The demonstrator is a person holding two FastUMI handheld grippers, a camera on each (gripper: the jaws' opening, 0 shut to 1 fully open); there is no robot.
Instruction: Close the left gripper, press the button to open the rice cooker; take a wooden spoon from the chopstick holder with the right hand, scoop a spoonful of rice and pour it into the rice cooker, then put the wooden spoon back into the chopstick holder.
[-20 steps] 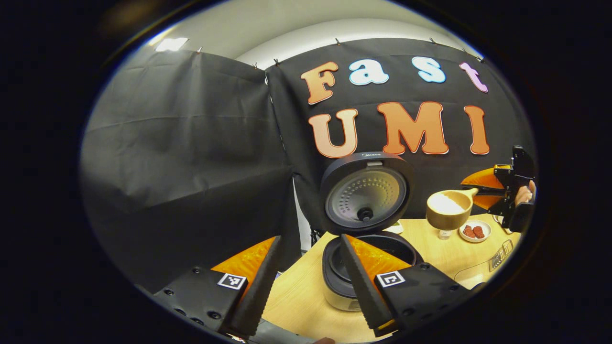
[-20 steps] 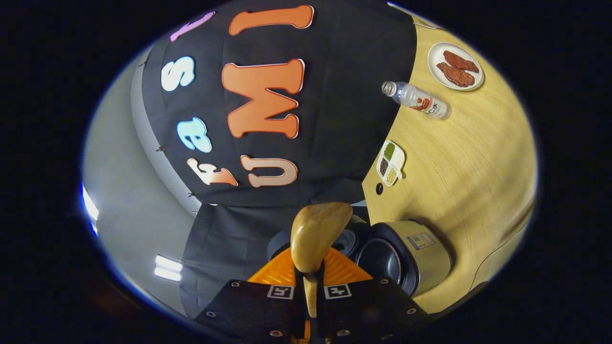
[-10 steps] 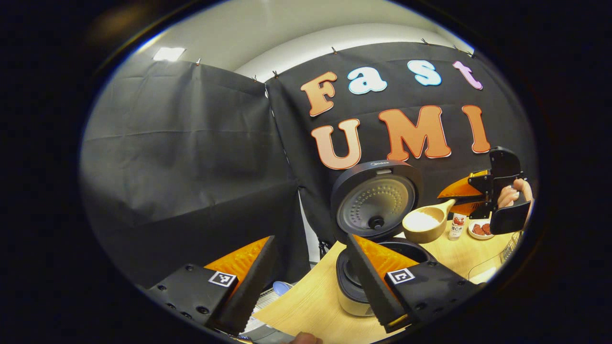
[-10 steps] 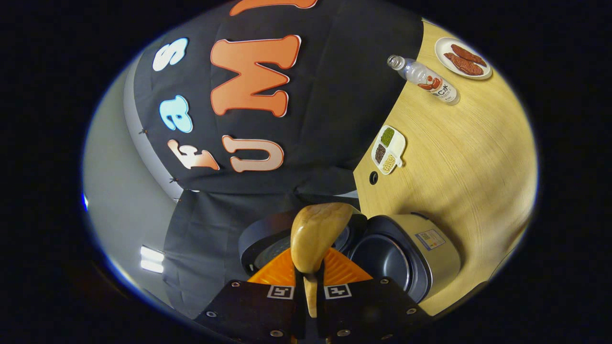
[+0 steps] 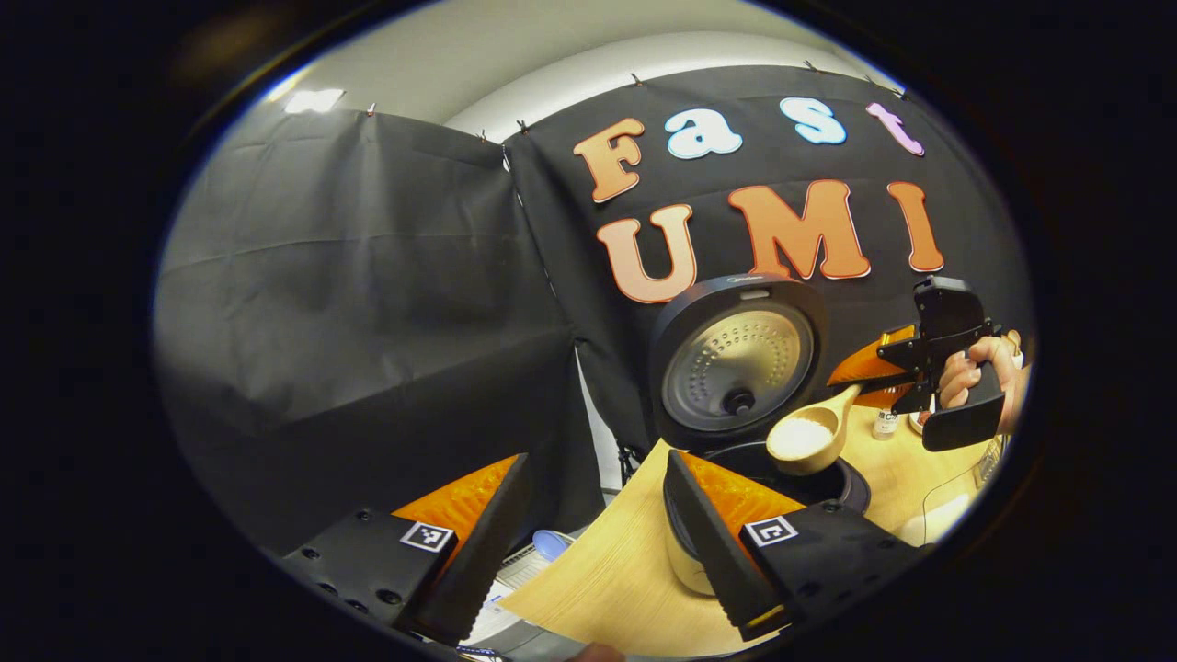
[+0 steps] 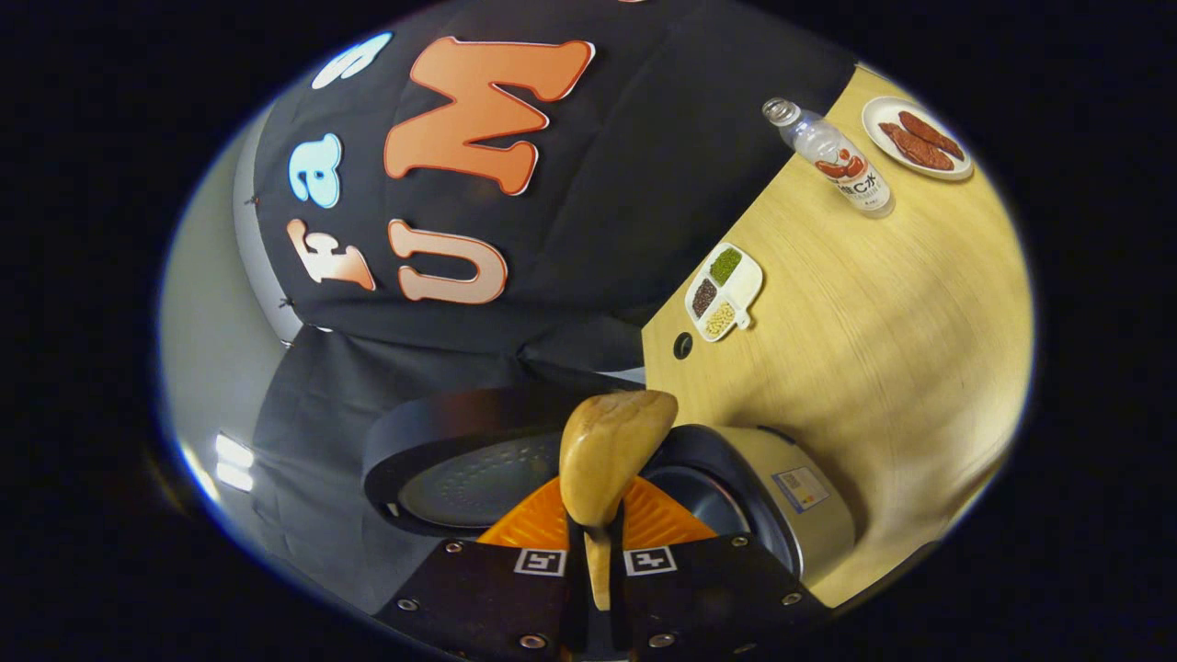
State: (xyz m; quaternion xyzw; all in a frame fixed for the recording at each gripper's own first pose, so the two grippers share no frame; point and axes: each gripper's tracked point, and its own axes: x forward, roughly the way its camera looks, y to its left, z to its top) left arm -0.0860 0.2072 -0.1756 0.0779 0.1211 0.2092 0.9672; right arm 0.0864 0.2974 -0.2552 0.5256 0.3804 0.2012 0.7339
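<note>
My right gripper [image 6: 588,542] clamps the rice-filled wooden spoon [image 5: 809,437] over the open black rice cooker [image 5: 763,478]; I'd tip slowly toward six o'clock. Left gripper [image 5: 598,542] gapes, empty.

We carry two black gripper bodies, the left gripper [image 5: 588,542] and right gripper [image 6: 596,552], each with round screws and small square black-and-white markers.

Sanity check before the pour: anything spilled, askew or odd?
Nothing stands out. Wooden spoon holds its rice above the open rice cooker, clamped in the right gripper. No loose grains visible on the table.
</note>
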